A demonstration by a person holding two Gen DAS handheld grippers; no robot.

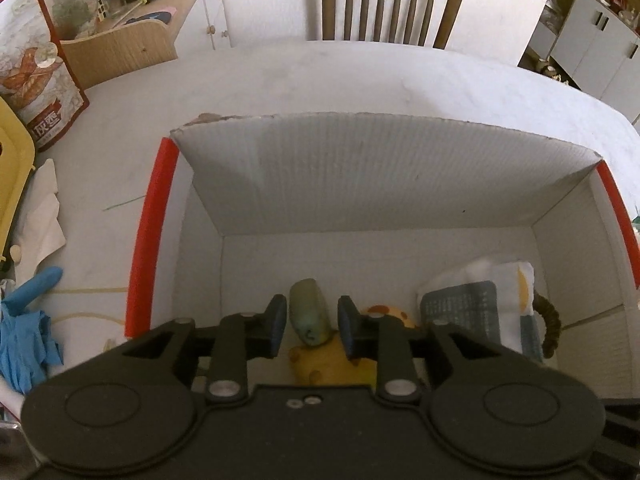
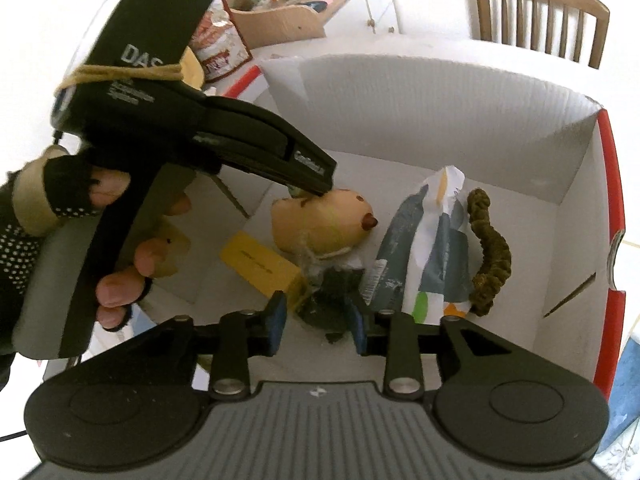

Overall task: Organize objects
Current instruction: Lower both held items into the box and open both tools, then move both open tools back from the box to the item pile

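Observation:
A white cardboard box (image 1: 360, 168) with red rims stands on the white table. Inside lie a tan plush toy (image 2: 320, 220), a flat yellow packet (image 2: 260, 264), a white-and-blue patterned bag (image 2: 432, 248) and a brown braided cord (image 2: 492, 248). My left gripper (image 1: 313, 328) reaches down into the box, shut on a green-grey oblong piece (image 1: 310, 312) just above the plush toy (image 1: 332, 364). A gloved hand (image 2: 120, 240) holds that gripper. My right gripper (image 2: 317, 322) is low in the box, its pads against a dark wrapped bundle (image 2: 328, 300) beside the yellow packet.
A wooden chair (image 1: 392, 4) stands at the table's far side. Left of the box lie a red snack bag (image 1: 40, 72), a yellow container (image 1: 12, 168), white tissue (image 1: 44, 216) and blue gloves (image 1: 24, 336). White cabinets (image 1: 596, 48) stand at the right.

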